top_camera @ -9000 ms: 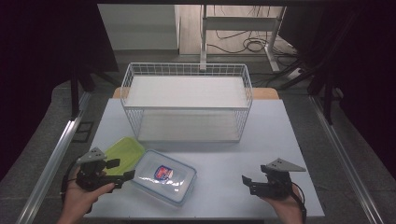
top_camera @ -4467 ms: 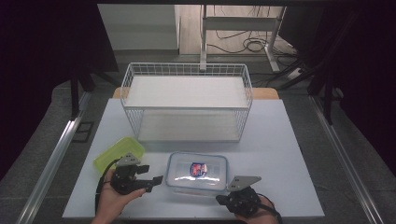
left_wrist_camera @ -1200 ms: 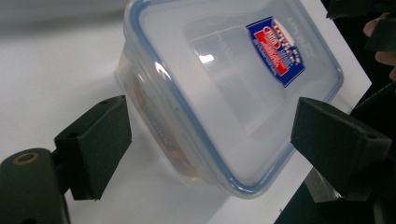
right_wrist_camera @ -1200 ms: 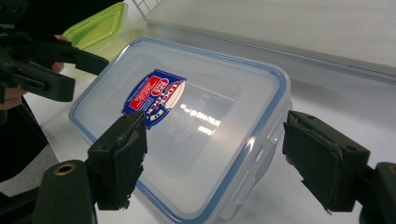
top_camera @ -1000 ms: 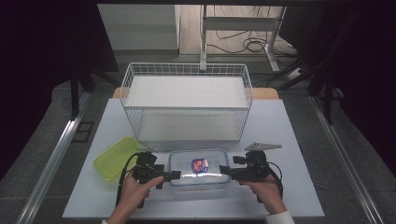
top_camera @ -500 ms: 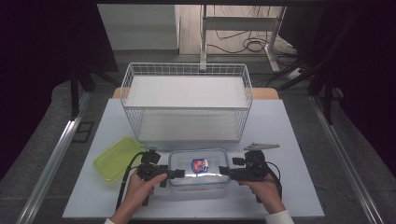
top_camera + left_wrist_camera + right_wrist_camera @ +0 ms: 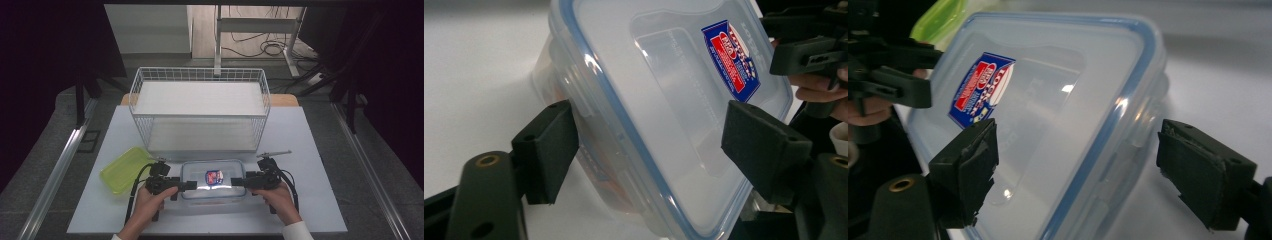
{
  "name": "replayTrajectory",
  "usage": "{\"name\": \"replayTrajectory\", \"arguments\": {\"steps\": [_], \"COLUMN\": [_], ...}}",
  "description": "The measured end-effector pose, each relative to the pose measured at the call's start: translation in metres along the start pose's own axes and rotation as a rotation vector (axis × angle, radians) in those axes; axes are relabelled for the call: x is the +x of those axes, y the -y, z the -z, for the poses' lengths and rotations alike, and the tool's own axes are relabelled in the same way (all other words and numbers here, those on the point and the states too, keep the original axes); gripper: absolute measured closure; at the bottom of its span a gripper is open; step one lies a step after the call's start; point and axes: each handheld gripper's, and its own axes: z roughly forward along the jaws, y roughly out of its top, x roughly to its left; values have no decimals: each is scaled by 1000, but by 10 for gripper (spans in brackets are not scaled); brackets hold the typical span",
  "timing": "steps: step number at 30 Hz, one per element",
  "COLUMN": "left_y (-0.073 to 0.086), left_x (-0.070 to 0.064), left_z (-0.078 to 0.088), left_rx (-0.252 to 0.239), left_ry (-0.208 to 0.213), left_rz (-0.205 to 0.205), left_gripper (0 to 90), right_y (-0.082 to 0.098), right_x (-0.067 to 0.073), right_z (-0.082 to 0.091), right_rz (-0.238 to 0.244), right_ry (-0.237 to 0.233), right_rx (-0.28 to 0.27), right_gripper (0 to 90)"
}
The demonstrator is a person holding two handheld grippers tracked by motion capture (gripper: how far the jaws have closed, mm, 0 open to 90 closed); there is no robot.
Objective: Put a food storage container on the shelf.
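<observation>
A clear plastic container [image 7: 213, 180] with a blue-sealed lid and a red-and-blue label lies on the white table [image 7: 310, 150], in front of the wire basket. My left gripper [image 7: 192, 185] is at its left end. In the left gripper view the jaws [image 7: 651, 135] straddle that end and have just been closing, one jaw beside the side latch, the other over the lid. My right gripper [image 7: 235, 182] is at the right end. Its jaws [image 7: 1078, 150] stand wide on either side of the container [image 7: 1058, 115], with a gap showing.
A white wire basket [image 7: 200, 116] with a white floor stands behind the container at mid table. A yellow-green lid [image 7: 124, 170] lies to the left of my left hand. The table's front edge runs just below both hands.
The container was shifted from a skewed spot at the left to the front centre. Within the last second the right gripper sank to the container's right end; the left hand kept still.
</observation>
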Motion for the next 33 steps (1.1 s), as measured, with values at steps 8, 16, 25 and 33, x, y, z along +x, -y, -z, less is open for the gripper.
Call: {"name": "replayTrajectory", "arguments": {"steps": [8,16,25,33], "left_y": [2,12,25,28], "left_x": [-4,-13,-21,-19], "left_z": [3,14,24,29], "left_rx": [-2,-48,-90,-95], "left_ry": [-15,-32,-35,-3], "left_rz": [-22,-79,-153,-179], "left_gripper": [249,341,431,475], "right_y": [3,11,24,29], "right_x": [1,8,21,21], "right_z": [3,15,27,33], "right_rz": [-38,-30,50,76], "right_ry": [-16,-14,10,-16], "right_rx": [-2,-46,-73,-83], "right_gripper": [249,347,403,441]}}
